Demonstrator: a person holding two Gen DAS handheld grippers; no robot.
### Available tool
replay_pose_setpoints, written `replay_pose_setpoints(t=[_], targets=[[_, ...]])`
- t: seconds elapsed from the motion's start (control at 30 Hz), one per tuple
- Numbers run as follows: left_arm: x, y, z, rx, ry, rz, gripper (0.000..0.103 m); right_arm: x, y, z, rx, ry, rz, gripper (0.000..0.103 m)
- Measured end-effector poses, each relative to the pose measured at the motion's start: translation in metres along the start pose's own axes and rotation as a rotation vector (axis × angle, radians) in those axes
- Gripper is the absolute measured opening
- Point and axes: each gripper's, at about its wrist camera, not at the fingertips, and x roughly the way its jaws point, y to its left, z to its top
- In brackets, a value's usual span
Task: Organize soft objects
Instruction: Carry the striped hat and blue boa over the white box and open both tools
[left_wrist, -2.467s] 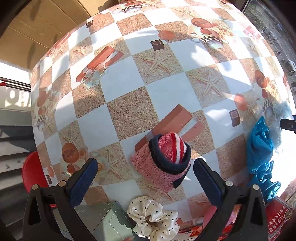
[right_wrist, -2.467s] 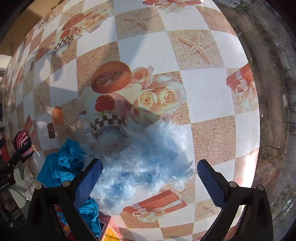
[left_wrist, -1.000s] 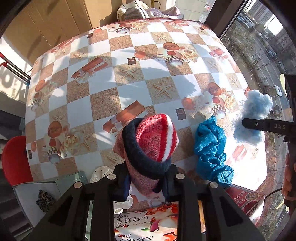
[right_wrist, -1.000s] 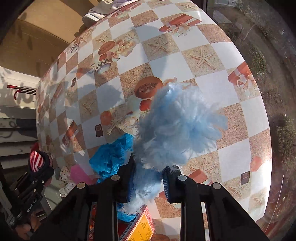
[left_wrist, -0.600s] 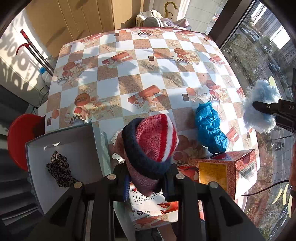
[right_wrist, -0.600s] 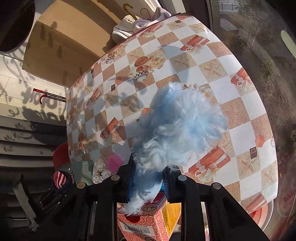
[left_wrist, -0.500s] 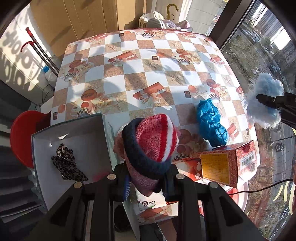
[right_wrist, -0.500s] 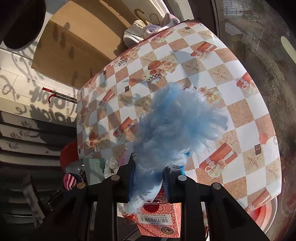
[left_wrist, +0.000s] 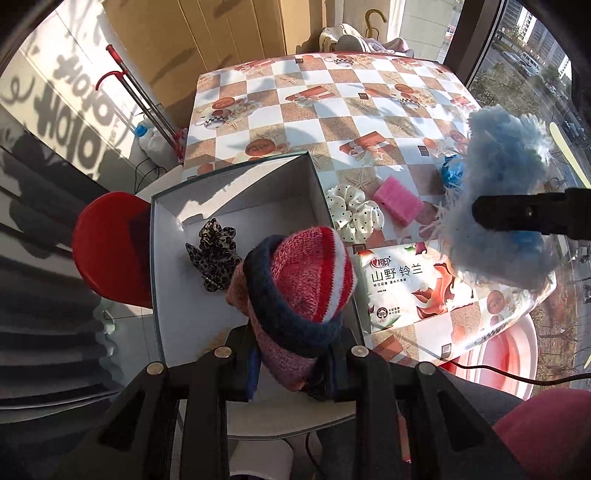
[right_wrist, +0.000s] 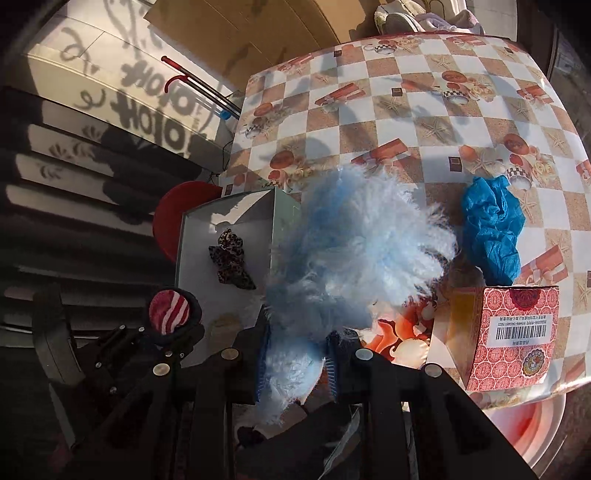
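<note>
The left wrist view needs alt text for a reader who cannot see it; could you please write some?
The left gripper clamps a red, white and navy knitted hat above an open white box holding a leopard-print scrunchie. At right, the right gripper holds a fluffy light-blue bundle over the checkered table.

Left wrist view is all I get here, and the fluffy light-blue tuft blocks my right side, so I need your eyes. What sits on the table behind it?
Observer: A crumpled blue cloth lies on the checkered tablecloth, mostly hidden from you.
Operator: Anything near the table's front edge there?
Observer: A red patterned carton with a barcode stands upright just in front of the cloth.
Operator: How is the fluffy light-blue tuft held?
Observer: The right gripper is shut on its lower end, with the bulk fanning out above the pads.
Operator: Does the right view show my striped knit hat?
Observer: Yes, in the left gripper, beside the open white box.
</note>
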Motion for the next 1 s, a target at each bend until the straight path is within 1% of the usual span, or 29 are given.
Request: replay_pose_setpoints(t=[0.07,0.17,0.3,0.4,0.47,0.67,0.87,1.0], targets=[[0.002,0.008,-0.010,-0.013,0.014,0.007,0.030,0.008,0.019,0.002,-0.066,0.024,-0.011,0.027],[0.003,0.019,-0.020,-0.040,0.025,0.012,0.030,0.015,0.045,0.005,-0.146,0.034,-0.012,0.027],[-0.003,0.028,-0.024,-0.061,-0.003,0.018,0.030,0.026,0.072,0.003,-0.229,0.065,-0.015,0.027],[-0.003,0.034,-0.025,-0.076,-0.007,0.024,0.030,0.032,0.087,0.000,-0.280,0.081,-0.019,0.027],[-0.004,0.037,-0.025,-0.080,-0.009,0.028,0.030,0.034,0.091,0.000,-0.288,0.087,-0.022,0.027],[-0.006,0.039,-0.028,-0.073,-0.013,0.027,0.030,0.038,0.092,0.002,-0.256,0.109,-0.018,0.027],[-0.007,0.044,-0.031,-0.085,-0.015,0.025,0.030,0.047,0.102,-0.001,-0.292,0.138,-0.022,0.027],[-0.007,0.046,-0.032,-0.088,-0.017,0.033,0.030,0.049,0.104,0.000,-0.291,0.139,-0.014,0.027]])
